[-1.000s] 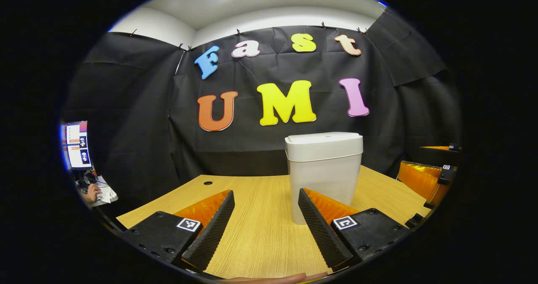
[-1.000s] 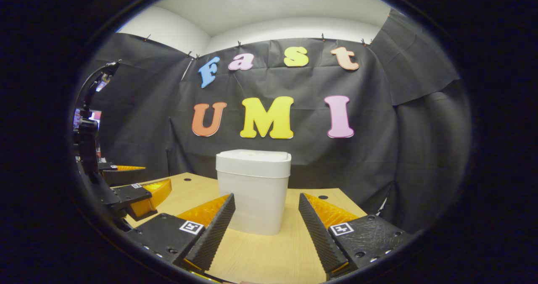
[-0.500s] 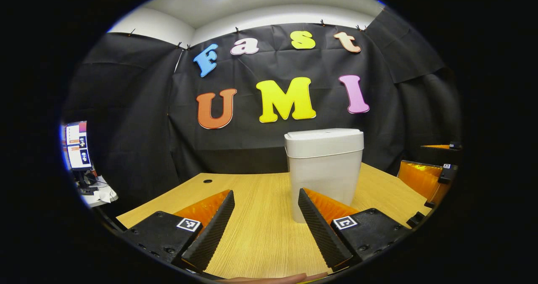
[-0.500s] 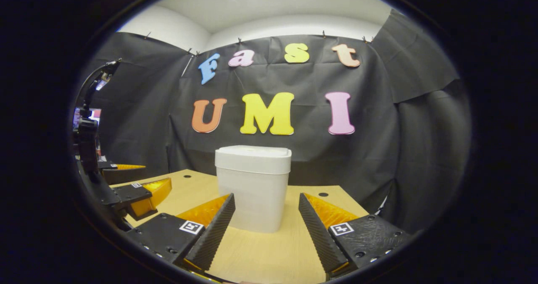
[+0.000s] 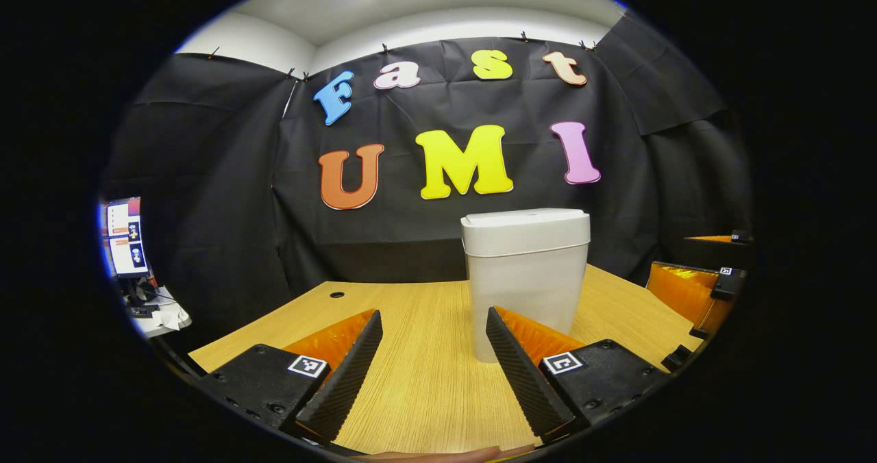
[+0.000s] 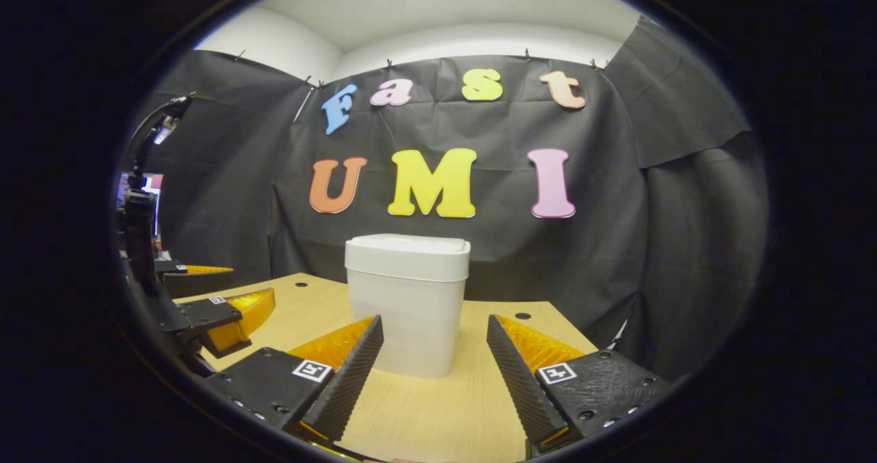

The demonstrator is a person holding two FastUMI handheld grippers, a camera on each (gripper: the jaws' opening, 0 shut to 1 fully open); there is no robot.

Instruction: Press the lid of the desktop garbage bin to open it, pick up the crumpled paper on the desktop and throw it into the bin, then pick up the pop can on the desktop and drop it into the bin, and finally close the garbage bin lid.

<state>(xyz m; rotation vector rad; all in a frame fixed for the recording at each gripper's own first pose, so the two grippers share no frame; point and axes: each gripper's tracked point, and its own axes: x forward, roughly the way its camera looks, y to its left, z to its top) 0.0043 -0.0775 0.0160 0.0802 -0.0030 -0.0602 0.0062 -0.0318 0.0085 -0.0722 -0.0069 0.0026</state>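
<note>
The bin [image 5: 525, 281] is being seen standing upright on the wooden desk [image 5: 425, 381], long axis vertical, toward the far edge, lid [image 5: 524, 230] down flat. It's smooth pale plastic, boxy with rounded corners, and no readable writing is being shown on it. The left gripper [image 5: 428, 374] is being held wide open with nothing between its ridged fingers, and the right gripper [image 6: 428, 374] is being held open the same way, both short of the bin.
</note>
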